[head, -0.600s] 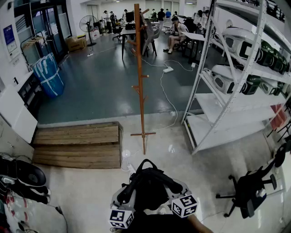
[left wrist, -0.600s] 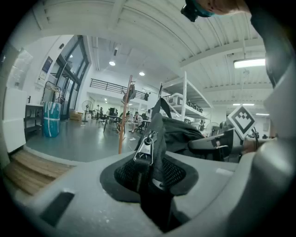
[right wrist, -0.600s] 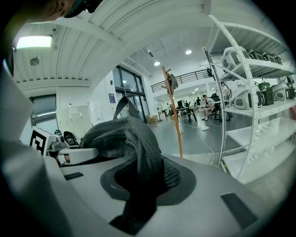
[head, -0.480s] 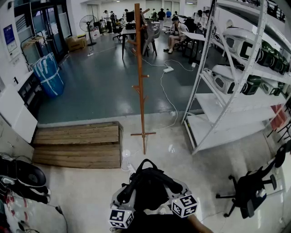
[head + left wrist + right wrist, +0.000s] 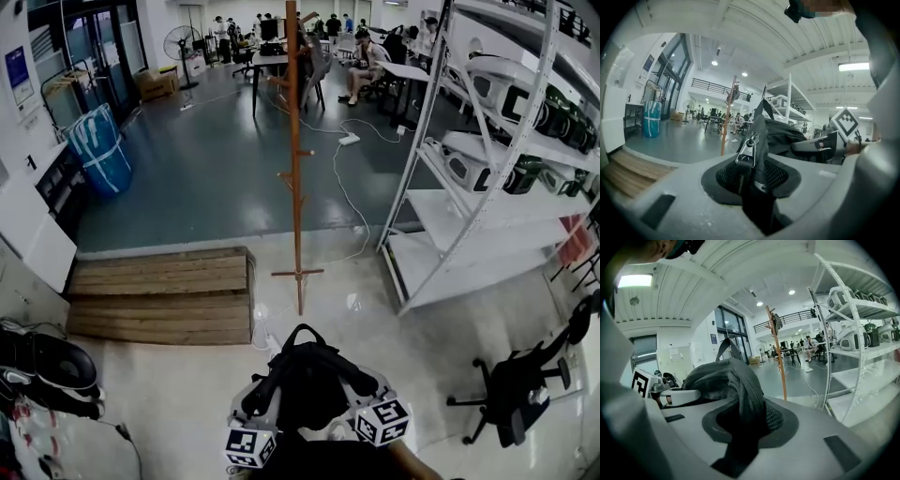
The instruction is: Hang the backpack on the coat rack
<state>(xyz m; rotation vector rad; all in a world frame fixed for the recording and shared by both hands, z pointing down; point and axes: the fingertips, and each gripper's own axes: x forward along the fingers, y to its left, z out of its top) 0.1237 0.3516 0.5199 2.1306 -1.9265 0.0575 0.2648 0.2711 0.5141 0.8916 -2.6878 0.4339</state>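
Observation:
A black backpack (image 5: 305, 380) hangs low in the head view, carried between my two grippers. My left gripper (image 5: 260, 401) is shut on its fabric beside a metal zipper pull (image 5: 746, 151). My right gripper (image 5: 361, 386) is shut on a dark mesh fold of the backpack (image 5: 743, 399). Both marker cubes face the camera. The wooden coat rack (image 5: 296, 169) stands upright on the floor straight ahead, apart from the bag. It also appears as the coat rack (image 5: 725, 126) past the left jaws and the coat rack (image 5: 777, 357) past the right jaws.
White metal shelving (image 5: 487, 187) with appliances runs along the right. A low wooden platform (image 5: 159, 295) lies to the left of the rack's foot. A black office chair (image 5: 516, 384) stands at the right, dark gear (image 5: 47, 361) at the left. A white cable (image 5: 342, 187) trails behind the rack.
The rack and floor have shifted slightly in the head view, as the camera came a little nearer. Both grippers keep hold of the backpack as before.

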